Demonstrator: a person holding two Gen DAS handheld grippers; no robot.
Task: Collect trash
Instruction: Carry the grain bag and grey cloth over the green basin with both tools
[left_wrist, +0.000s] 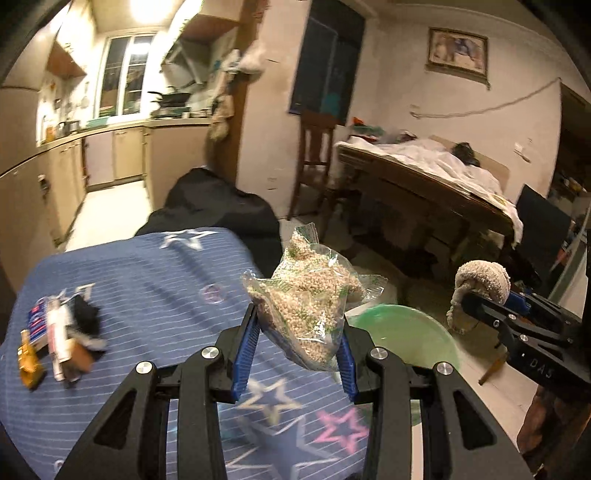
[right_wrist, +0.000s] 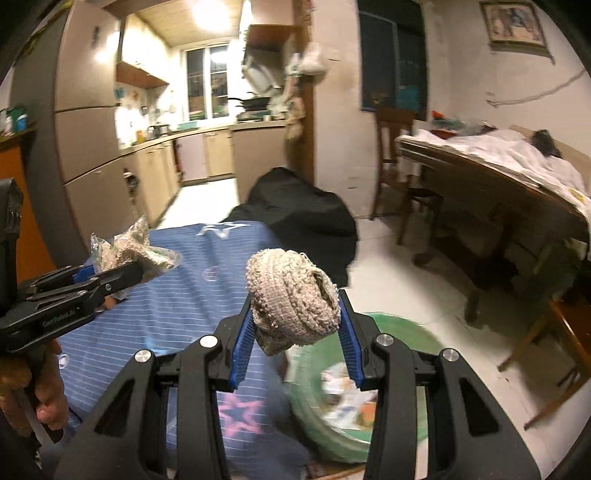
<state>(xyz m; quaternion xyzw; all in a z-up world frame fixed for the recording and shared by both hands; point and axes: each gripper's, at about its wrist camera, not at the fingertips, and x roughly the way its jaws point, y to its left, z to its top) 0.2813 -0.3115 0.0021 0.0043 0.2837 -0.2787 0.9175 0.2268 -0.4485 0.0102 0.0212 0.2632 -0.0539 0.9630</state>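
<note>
Left gripper (left_wrist: 299, 350) clenched on a clear bag of pellets (left_wrist: 308, 306), held above the blue cloth (left_wrist: 147, 295) beside the green bin (left_wrist: 413, 336). Right gripper (right_wrist: 295, 339) clenched on a rolled rag (right_wrist: 293, 299) over that bin. Bag likely light, limp, slippery: best pinched at mid-body. Rag soft, compressible.

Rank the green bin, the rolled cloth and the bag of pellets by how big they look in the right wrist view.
1. Green bin, partly hidden.
2. Rolled cloth, though nearness to the camera inflates it.
3. Bag of pellets, farther off, in the left claw.
</note>
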